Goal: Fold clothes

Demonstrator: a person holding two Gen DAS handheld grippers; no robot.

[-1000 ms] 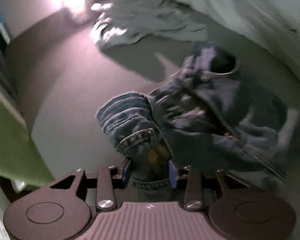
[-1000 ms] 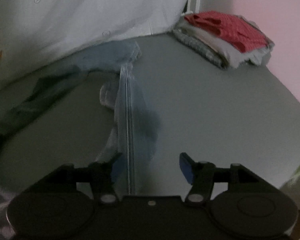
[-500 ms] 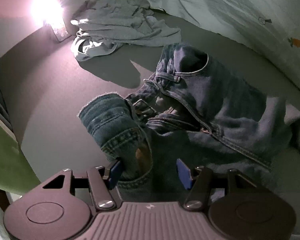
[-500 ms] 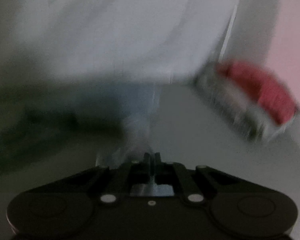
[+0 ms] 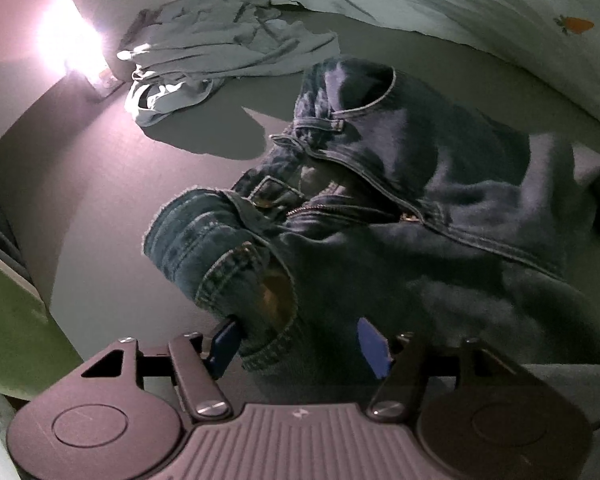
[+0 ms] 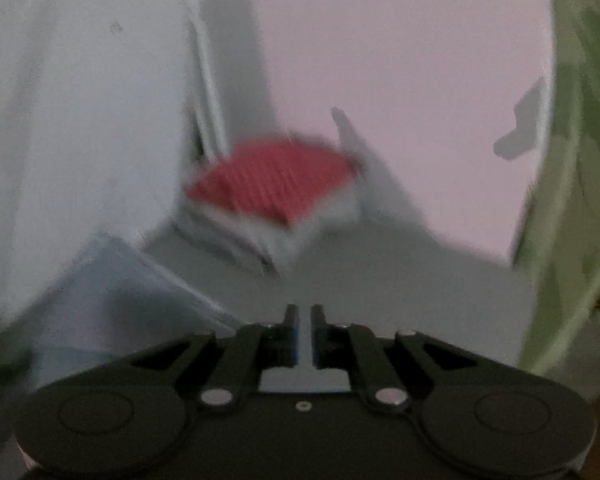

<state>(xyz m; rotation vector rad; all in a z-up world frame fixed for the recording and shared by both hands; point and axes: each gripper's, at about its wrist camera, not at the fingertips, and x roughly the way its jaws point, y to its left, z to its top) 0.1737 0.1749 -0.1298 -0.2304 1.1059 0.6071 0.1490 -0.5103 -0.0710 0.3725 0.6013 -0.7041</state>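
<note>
Left wrist: jeans (image 5: 400, 208) bunched on the grey bed (image 5: 100, 168), waistband toward me. Left tongs (image 5: 300, 344) wide, straddling the hem w/o gripping, prob. lining up a pinch. Right tongs (image 6: 305, 332) nearly closed on pale cloth (image 6: 112, 292), lifted to tension it, I guess. View's blurry.

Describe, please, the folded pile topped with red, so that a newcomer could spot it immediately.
Find the pink wall ahead of the right tool. At its foot, in the corner beside the white draped sheet, a blurred stack of folded clothes sits on the grey surface. Only it has a red patterned top layer over pale ones.
</note>
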